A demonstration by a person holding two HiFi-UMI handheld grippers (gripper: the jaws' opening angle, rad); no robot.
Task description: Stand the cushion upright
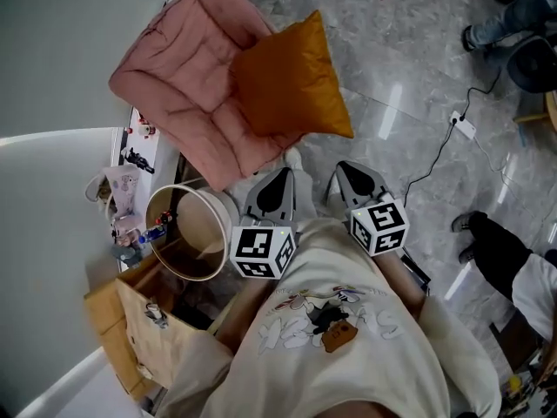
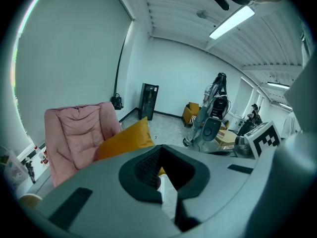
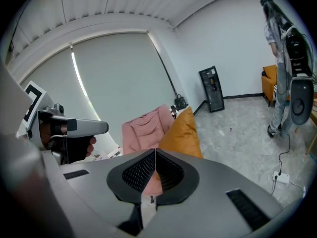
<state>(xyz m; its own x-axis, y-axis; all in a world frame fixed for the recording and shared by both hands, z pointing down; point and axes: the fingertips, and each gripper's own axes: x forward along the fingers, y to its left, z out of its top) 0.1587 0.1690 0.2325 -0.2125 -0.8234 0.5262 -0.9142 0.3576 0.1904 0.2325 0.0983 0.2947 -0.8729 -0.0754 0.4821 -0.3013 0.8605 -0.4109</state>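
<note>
An orange cushion [image 1: 291,81] stands propped on edge on a pink padded chair [image 1: 178,85]. It sits at the chair's right edge as the head view shows it, one corner pointing up and its back leaning against the quilted padding.

The person holds both grippers close to the body, above a grey marble floor [image 1: 409,50] and well apart from the cushion. The left gripper [image 1: 280,179] has its jaws pressed together with nothing between them. The right gripper [image 1: 350,171], just beside it, is likewise closed and empty.

A round cream bin [image 1: 187,233] stands just left of the left gripper. Its inside shows brown, and what it holds cannot be made out. Touching the bin's lower edge is an open cardboard box [image 1: 104,316] holding a beige cloth bag [image 1: 161,338].

A white power strip [image 1: 464,126] with a black cable lies on the floor to the right, and another person's dark trouser legs [image 1: 492,249] reach in from the right edge.
</note>
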